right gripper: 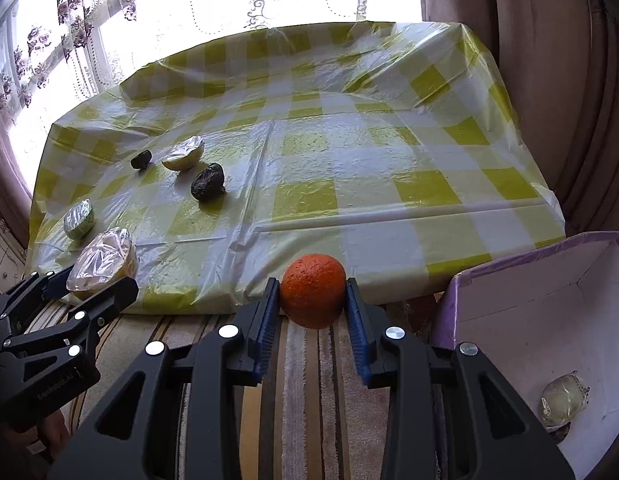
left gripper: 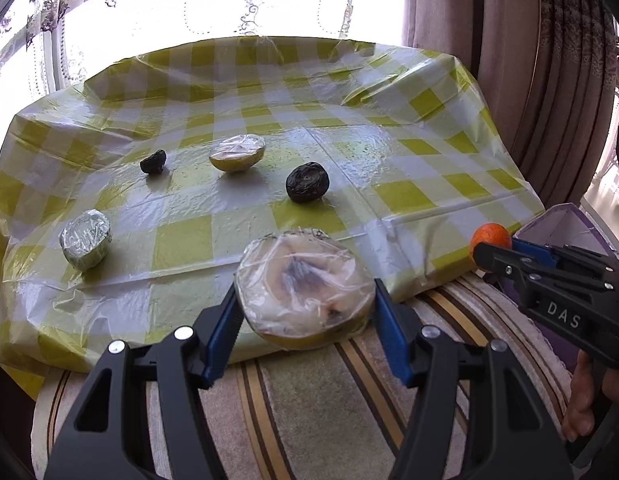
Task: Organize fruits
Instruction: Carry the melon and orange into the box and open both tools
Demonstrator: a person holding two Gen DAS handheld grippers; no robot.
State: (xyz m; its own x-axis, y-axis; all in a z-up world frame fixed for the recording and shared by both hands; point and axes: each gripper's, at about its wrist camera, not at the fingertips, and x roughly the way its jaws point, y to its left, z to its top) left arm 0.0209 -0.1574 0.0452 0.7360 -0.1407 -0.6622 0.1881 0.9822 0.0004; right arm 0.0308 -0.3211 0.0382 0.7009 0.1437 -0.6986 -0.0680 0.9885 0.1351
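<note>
My left gripper (left gripper: 305,308) is shut on a large cut fruit half wrapped in plastic film (left gripper: 305,288), held off the near edge of the table; it also shows in the right wrist view (right gripper: 103,260). My right gripper (right gripper: 312,300) is shut on an orange (right gripper: 312,295), held off the table's near edge beside a purple box (right gripper: 549,304); the orange also shows in the left wrist view (left gripper: 489,238). On the table lie two dark wrinkled fruits (left gripper: 307,181) (left gripper: 153,161), a wrapped yellow half (left gripper: 237,153) and a wrapped green half (left gripper: 85,243).
The table wears a yellow-checked plastic cloth (left gripper: 349,120). The purple box, right of the table, holds a wrapped pale fruit (right gripper: 563,400). A striped rug (left gripper: 309,400) lies below the grippers. Curtains (left gripper: 529,60) hang behind and to the right.
</note>
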